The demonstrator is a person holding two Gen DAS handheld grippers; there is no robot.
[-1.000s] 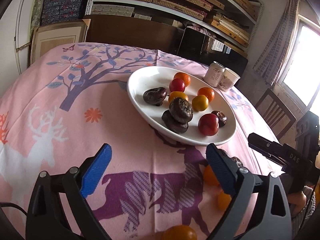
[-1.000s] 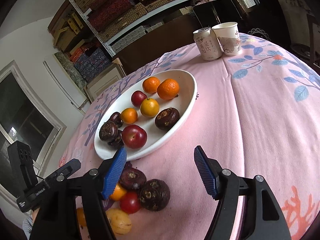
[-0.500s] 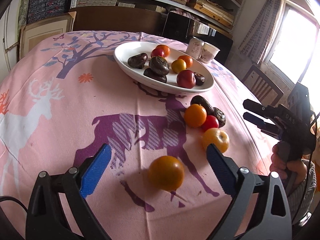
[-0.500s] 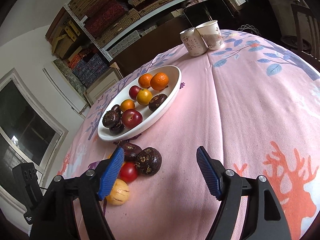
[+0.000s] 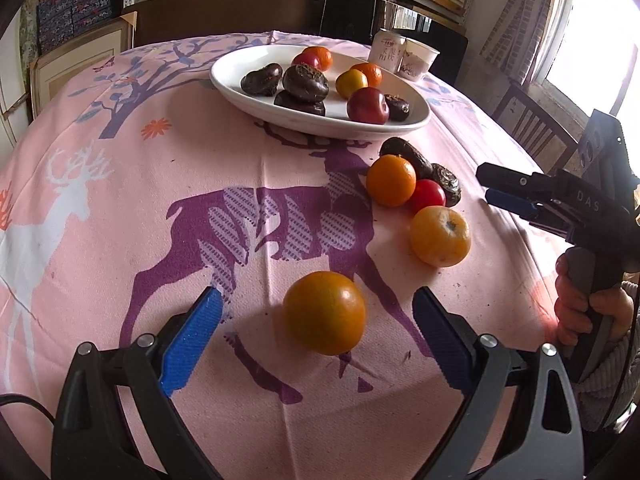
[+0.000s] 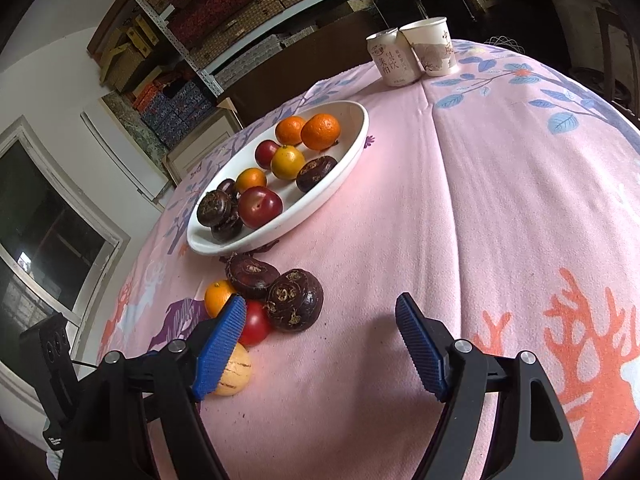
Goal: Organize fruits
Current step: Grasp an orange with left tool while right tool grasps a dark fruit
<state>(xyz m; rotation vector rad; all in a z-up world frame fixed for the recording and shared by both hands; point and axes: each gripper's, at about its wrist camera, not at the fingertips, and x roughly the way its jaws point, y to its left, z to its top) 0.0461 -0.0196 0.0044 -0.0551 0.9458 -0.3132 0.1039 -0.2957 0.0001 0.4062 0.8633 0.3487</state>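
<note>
A white plate (image 5: 234, 70) holds several orange, red and dark fruits. Loose fruits lie on the cloth in front of it. In the left wrist view one orange fruit (image 5: 324, 312) sits between the blue pads of my left gripper (image 5: 316, 340), which is open and not touching it. Further right lie a yellow-orange fruit (image 5: 440, 236), an orange (image 5: 391, 180), a red fruit (image 5: 427, 196) and two dark ones. My right gripper (image 6: 320, 344) is open with bare cloth between its fingers. A dark fruit (image 6: 296, 300) and the red fruit (image 6: 256, 322) lie just ahead of its left pad.
A drink can (image 6: 390, 58) and a paper cup (image 6: 432, 46) stand at the far side of the pink patterned tablecloth (image 6: 500, 200). A wooden chair (image 5: 532, 128) stands beyond the table's right edge. Shelves of boxes line the wall behind.
My left gripper drew back from the plate and dipped, so the loose orange fruit now lies between its fingers. My right gripper sank a little toward the loose fruits and its jaws widened slightly.
</note>
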